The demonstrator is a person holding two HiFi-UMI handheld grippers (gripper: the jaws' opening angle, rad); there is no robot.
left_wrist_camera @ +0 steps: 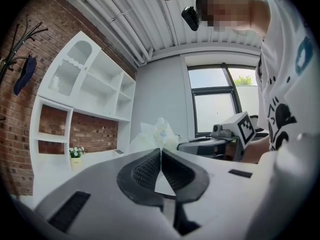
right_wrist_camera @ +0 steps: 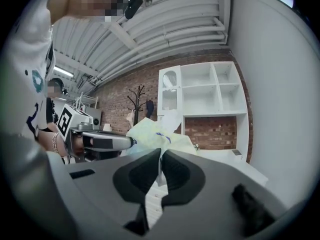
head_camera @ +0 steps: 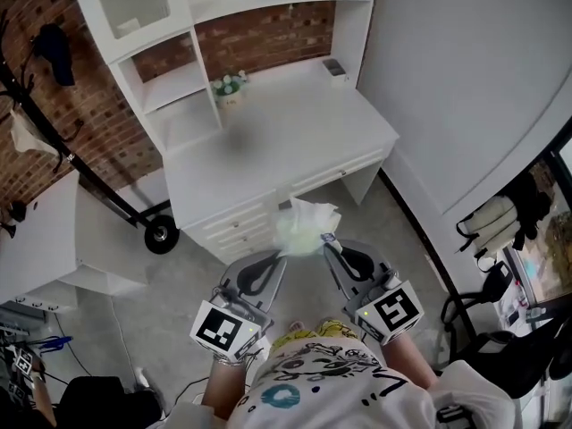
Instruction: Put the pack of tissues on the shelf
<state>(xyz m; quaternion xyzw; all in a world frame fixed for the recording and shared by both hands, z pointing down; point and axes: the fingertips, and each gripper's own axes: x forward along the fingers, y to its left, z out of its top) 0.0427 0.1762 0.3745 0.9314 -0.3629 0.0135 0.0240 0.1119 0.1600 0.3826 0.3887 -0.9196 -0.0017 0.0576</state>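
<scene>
Pack of tissues (head_camera: pixel 306 226): pale yel., crinkly

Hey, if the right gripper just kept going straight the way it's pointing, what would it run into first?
The pack of tissues: the right gripper is already shut on its edge. Past the pack, the line seems to lead to the white desk, though depth is hard to judge.

The pack of tissues (head_camera: pixel 307 226) hangs in front of the desk (head_camera: pixel 286 141), over its drawers, left gripper (head_camera: pixel 282 256) at its left, right gripper (head_camera: pixel 327 243) at its right. On the desk, a flower pot (head_camera: pixel 230 88) sits back-left beside the shelf (head_camera: pixel 170 88), with a small box (head_camera: pixel 334 68) back-right.
</scene>
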